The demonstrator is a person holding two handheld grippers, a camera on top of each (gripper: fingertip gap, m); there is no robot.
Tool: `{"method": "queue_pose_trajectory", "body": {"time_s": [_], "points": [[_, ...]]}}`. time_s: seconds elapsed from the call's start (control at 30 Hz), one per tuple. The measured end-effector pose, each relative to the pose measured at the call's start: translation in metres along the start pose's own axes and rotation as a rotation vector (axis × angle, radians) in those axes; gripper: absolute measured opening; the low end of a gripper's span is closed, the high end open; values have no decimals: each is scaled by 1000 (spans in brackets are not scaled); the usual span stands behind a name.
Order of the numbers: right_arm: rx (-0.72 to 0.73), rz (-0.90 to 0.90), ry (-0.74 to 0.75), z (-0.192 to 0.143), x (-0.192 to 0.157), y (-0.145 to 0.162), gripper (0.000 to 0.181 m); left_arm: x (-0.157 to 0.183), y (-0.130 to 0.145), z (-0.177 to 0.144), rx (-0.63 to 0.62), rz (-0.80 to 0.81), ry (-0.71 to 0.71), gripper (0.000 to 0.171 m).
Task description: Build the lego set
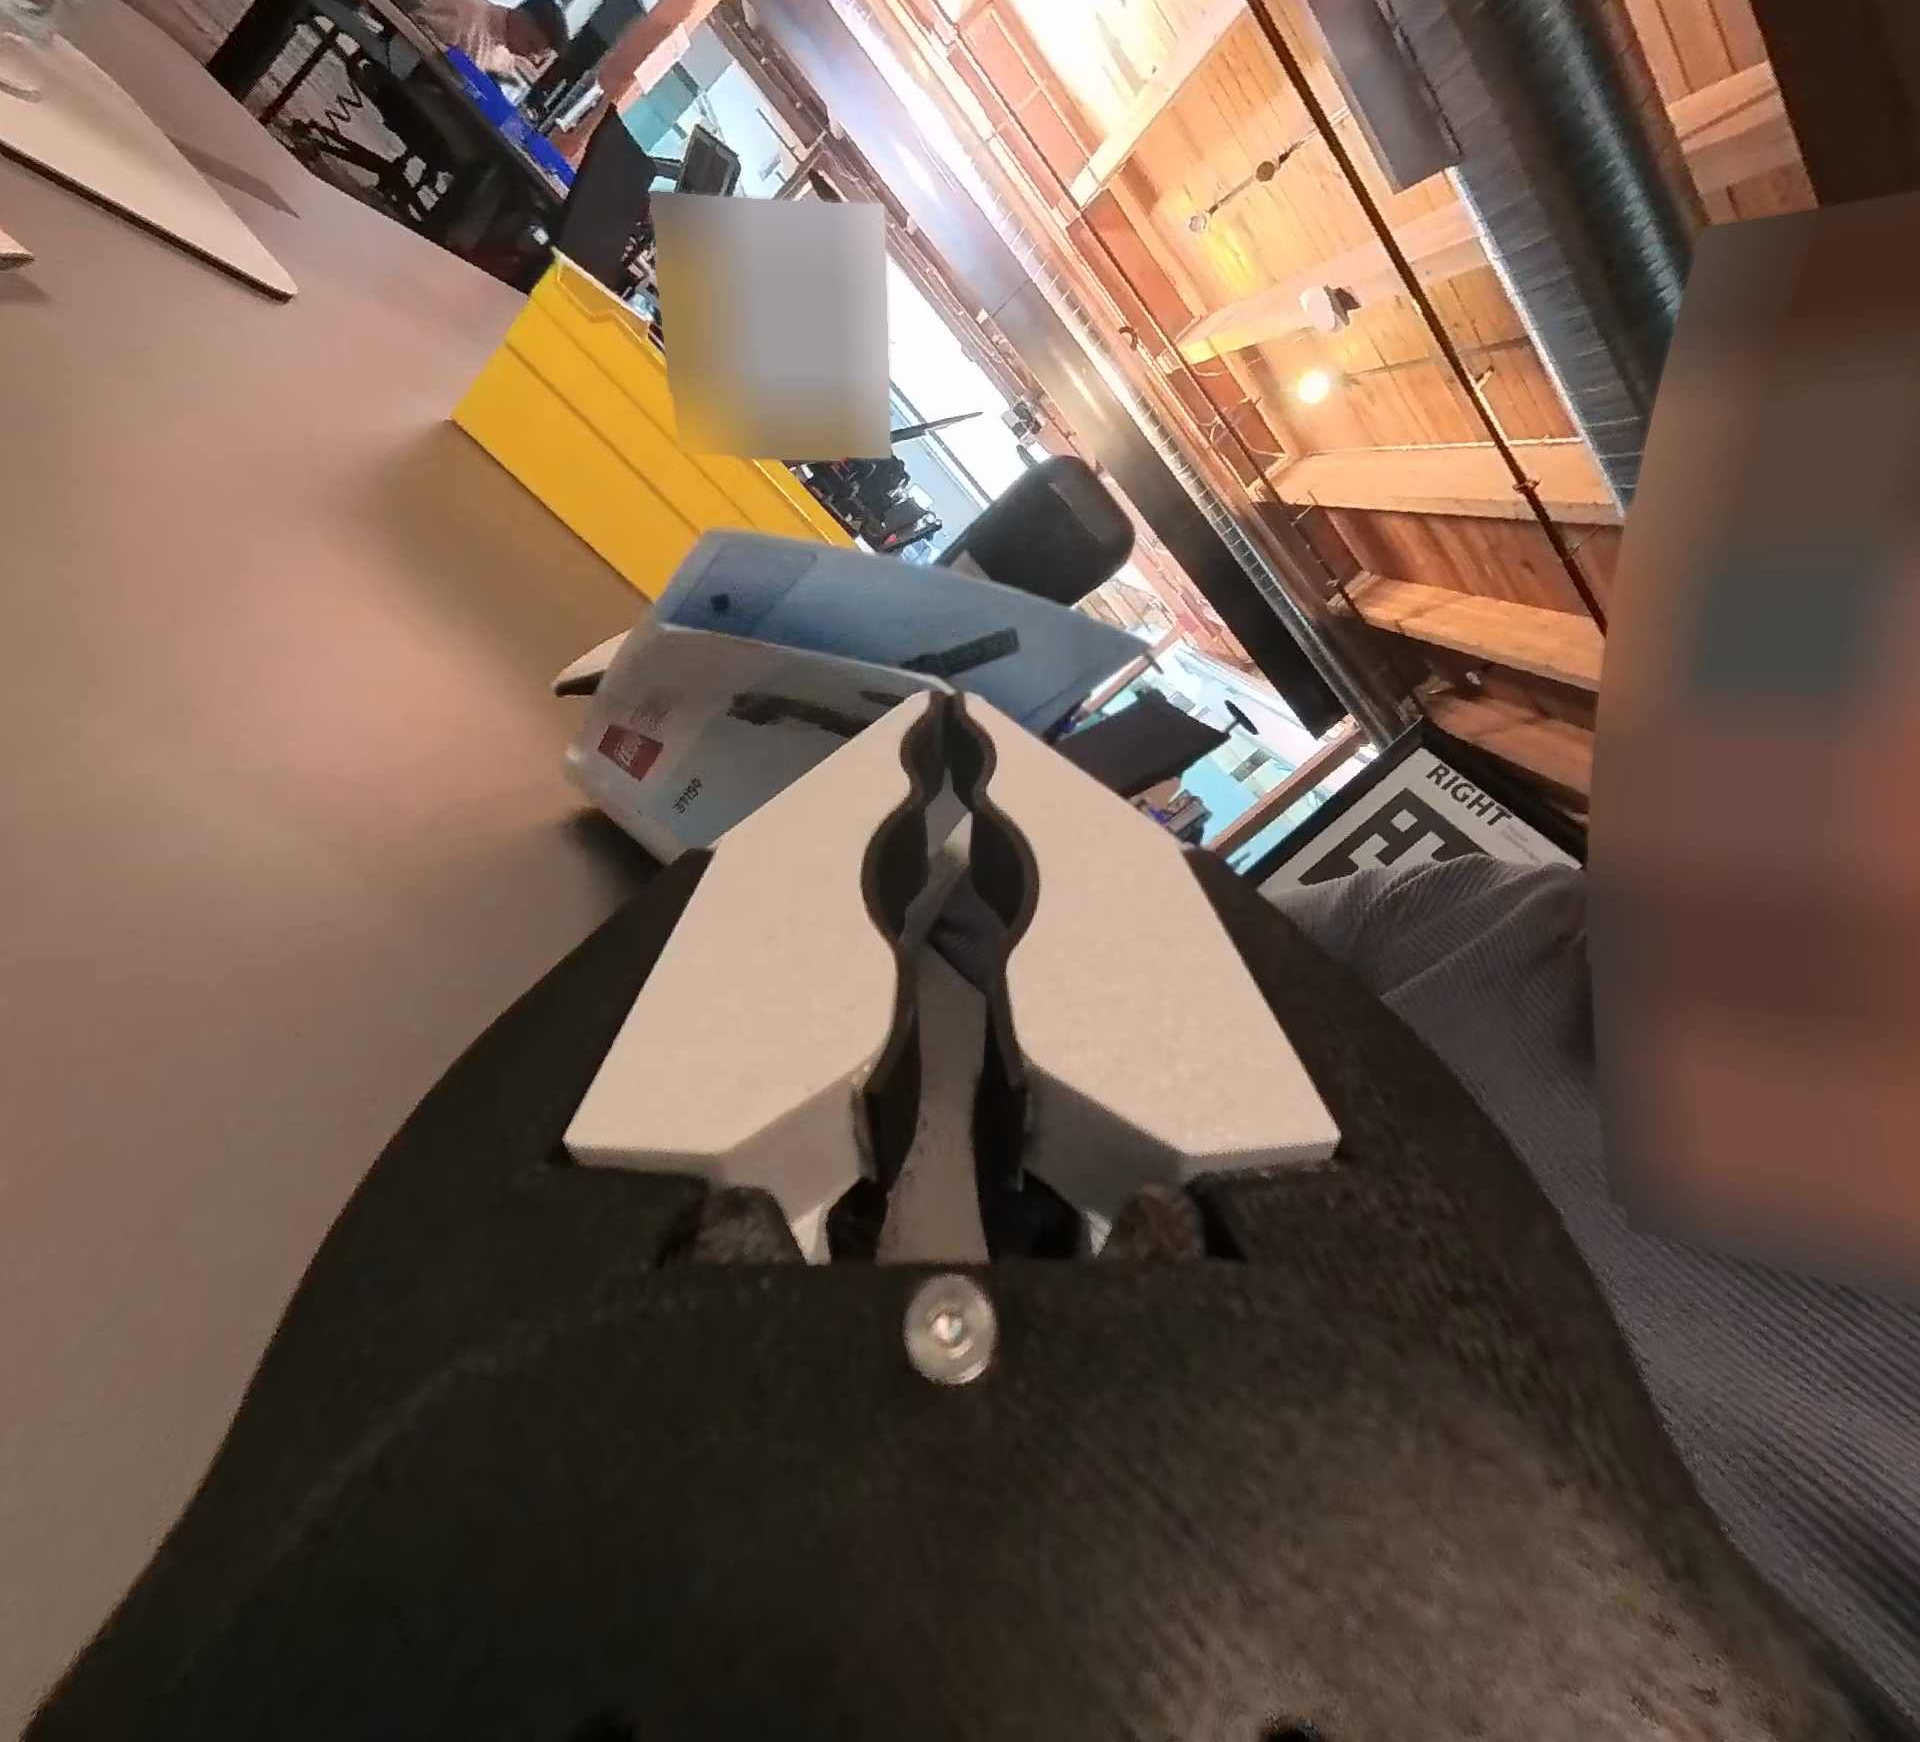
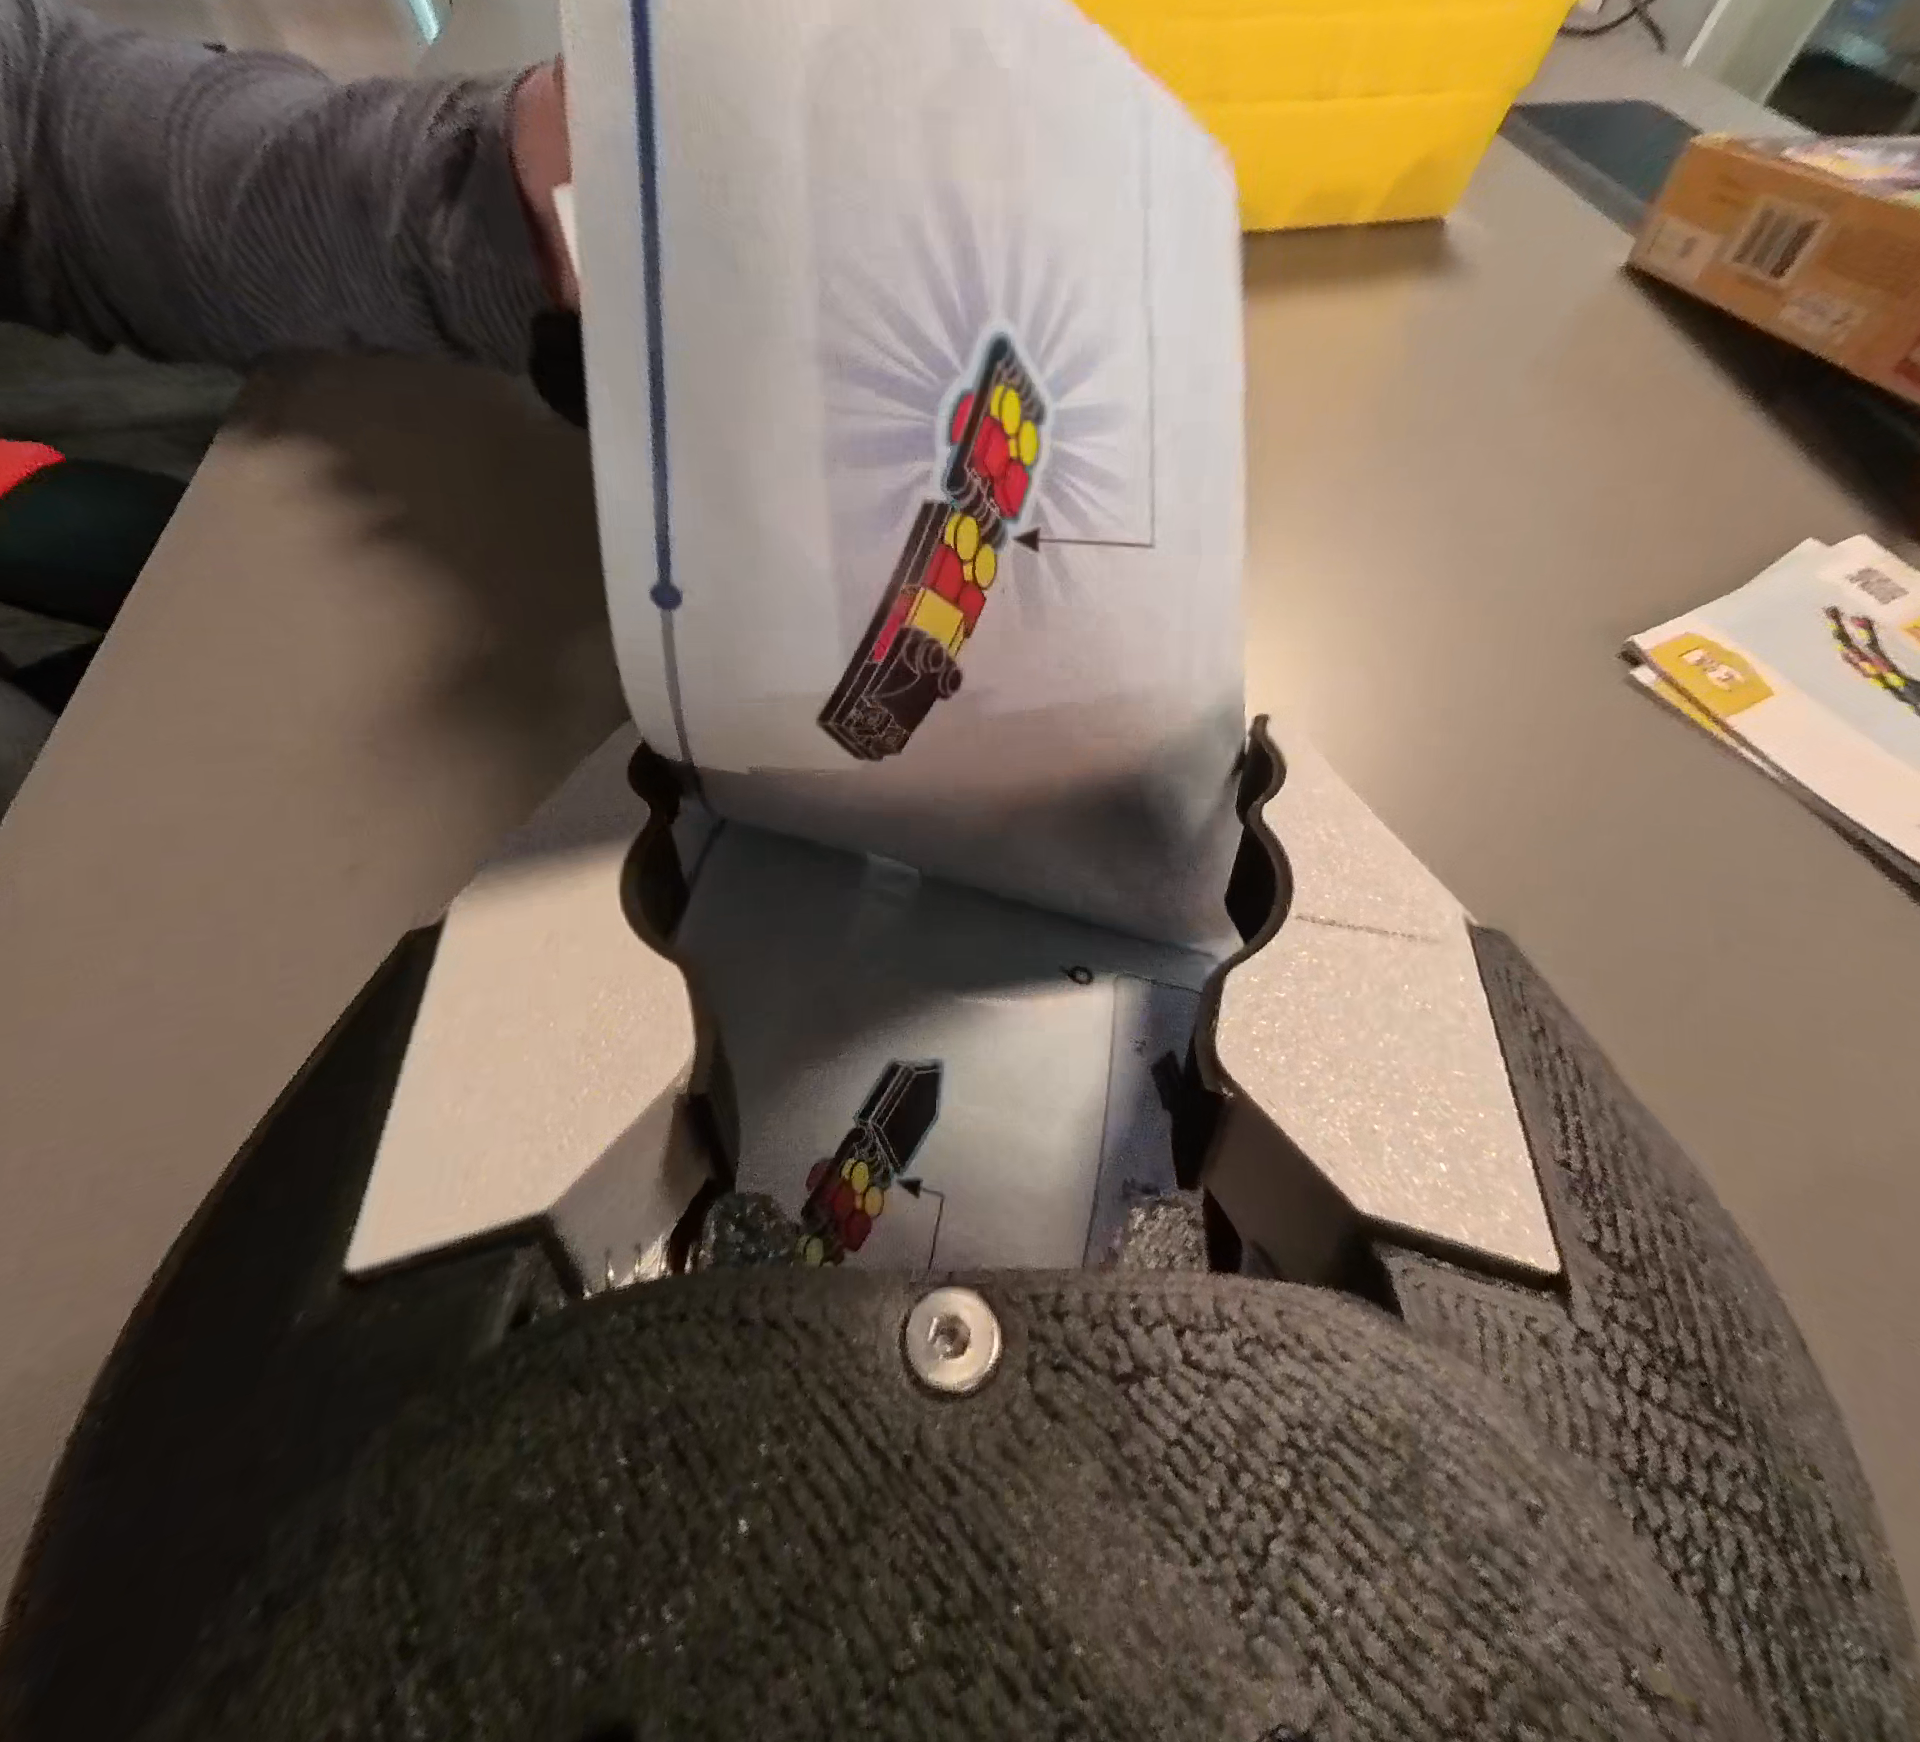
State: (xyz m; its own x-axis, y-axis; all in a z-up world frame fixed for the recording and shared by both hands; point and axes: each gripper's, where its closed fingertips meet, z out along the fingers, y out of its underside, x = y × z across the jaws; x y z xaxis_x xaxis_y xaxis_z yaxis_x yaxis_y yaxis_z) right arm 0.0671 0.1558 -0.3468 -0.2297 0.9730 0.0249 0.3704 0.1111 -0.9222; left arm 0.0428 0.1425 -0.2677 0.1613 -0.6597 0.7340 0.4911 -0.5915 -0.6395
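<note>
Page-turning step, no bricks handled yet: left gripper (image 1: 951, 705) jaws pinched on a page edge of the instruction booklet (image 2: 904, 342), lifted at 12 o'clock between the wide-open, empty right gripper (image 2: 945, 799) jaws over the tabletop (image 2: 1455, 466); next, flatten page, likely.

We make out printed words on a black-and-white marker card (image 1: 1455, 809), a red logo on a white booklet (image 1: 727, 757), a barcode label on a cardboard box (image 2: 1782, 243)
</note>
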Motion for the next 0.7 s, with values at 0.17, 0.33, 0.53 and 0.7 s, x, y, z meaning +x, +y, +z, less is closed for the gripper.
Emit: {"method": "queue_pose_trajectory", "body": {"time_s": [0.17,0.33,0.53,0.7], "points": [[-51,43,-45,-3,-3,9,111,-3,3,1,-14,0,-17,0],[-104,156,-138,-20,-8,19,113,-6,4,1,-27,13,-40,0],[-128,282,-241,-55,-17,22,113,-5,10,5,-56,37,-49,0],[-83,361,-187,-84,-14,35,107,-13,19,33,-93,60,-75,0]]}}
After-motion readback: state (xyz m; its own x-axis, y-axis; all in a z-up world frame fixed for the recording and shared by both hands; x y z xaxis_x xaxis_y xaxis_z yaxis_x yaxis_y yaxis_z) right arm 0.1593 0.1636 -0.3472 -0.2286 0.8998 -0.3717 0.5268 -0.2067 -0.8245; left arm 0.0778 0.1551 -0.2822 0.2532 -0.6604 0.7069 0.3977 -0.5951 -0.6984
